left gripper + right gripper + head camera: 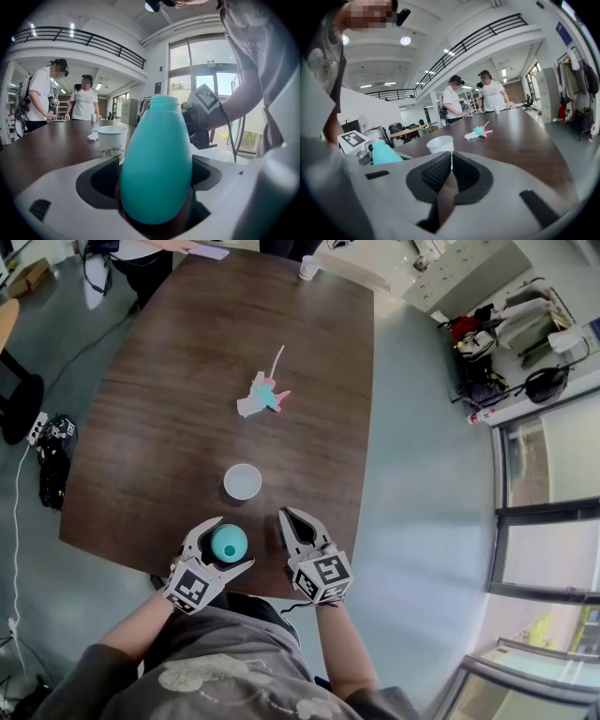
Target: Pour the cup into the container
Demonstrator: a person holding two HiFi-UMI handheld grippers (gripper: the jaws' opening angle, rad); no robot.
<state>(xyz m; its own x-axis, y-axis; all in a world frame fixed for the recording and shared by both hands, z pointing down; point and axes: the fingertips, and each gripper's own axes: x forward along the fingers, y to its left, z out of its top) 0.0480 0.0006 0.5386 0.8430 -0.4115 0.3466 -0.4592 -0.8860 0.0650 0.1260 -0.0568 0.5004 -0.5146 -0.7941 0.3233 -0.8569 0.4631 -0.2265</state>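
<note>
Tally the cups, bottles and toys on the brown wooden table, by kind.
White paper cups: 2
Teal plastic bottle: 1
Small pink, teal and white toy: 1
Total: 4

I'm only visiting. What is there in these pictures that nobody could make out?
What the bottle holds: its teal wall is opaque in every view.
What the cup holds: both gripper views see it side-on, so its wall hides the inside, and the head view shows it too small.
What the pink and teal thing is: too small in the head view and the right gripper view.
The far cup: tiny, at the head view's top edge.
</note>
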